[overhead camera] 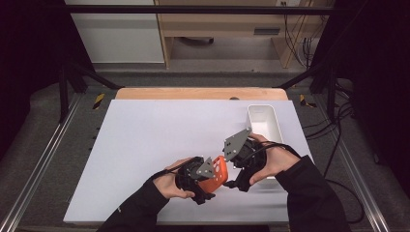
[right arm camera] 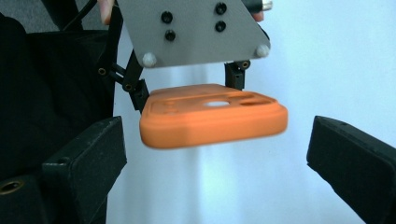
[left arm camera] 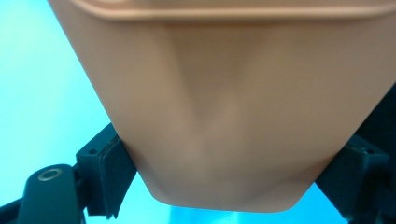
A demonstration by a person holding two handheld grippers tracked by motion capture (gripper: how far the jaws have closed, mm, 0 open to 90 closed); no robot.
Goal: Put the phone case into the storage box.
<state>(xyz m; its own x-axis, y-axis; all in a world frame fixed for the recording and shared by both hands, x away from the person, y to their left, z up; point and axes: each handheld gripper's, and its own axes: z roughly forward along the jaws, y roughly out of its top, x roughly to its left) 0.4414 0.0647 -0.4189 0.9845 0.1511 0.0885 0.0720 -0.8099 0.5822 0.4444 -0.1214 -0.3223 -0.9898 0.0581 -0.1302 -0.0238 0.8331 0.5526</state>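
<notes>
At the near middle of the white table (overhead camera: pixel 145 145), the left gripper (overhead camera: pixel 212 180) sits in the person's left hand (overhead camera: pixel 170 183), with its grey plate on top. Its jaws are clamped on an orange phone case (overhead camera: pixel 216 175), one jaw on each side of the case. In the left gripper view the case (left arm camera: pixel 233 116) fills the space between the two black jaws, its sides pressed against both pads, so the grip is a wide one on the case itself. The case is lifted off the table and tilts up toward the right.

Just to the right of it, the right gripper (overhead camera: pixel 233 183) is held in the right hand (overhead camera: pixel 270 162) and points left toward the case. In the right gripper view its two black jaws stand wide apart with nothing touching them; the orange case (right arm camera: pixel 212 119) hangs beyond them, in the gap between them but clear of both pads, under the grey plate of the left gripper (right arm camera: pixel 191 88). So the right gripper holds nothing.

Farther right, beside and behind the right hand, a white rectangular bin (overhead camera: pixel 265 121) rests lengthwise on the table, running from near to far along the right edge.
</notes>
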